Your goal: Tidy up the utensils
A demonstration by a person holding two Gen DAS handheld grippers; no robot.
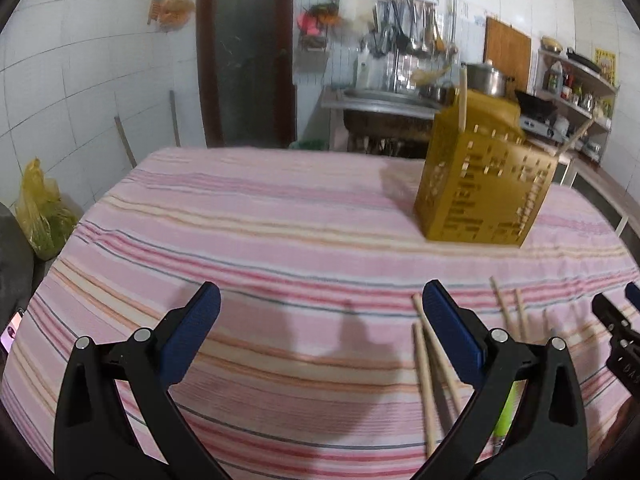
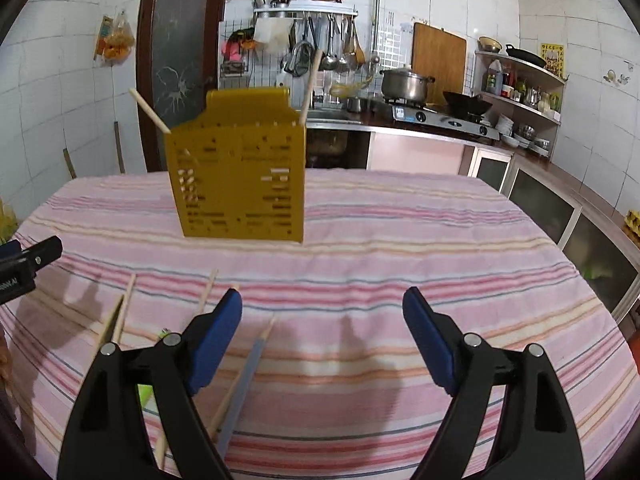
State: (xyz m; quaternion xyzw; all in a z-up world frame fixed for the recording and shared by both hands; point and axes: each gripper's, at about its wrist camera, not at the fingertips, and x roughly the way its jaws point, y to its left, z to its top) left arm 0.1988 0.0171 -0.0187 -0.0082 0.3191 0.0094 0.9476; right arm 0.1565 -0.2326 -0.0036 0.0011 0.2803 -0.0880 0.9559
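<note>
Yellow perforated plastic utensil holder (image 2: 236, 168) at 12 o'clock holds two chopsticks, loose wooden chopsticks (image 2: 124, 308) remain on striped cloth, left gripper (image 1: 320, 320) and right gripper (image 2: 322, 320) gaping, empty.

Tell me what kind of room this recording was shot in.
Most likely a home kitchen: a gas stove carrying a steel pot, ladles hanging from a wall rack, and a sink.

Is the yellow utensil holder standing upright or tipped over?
Upright: the yellow utensil holder stands on its base on the striped tablecloth, two chopsticks poking from its top.
</note>
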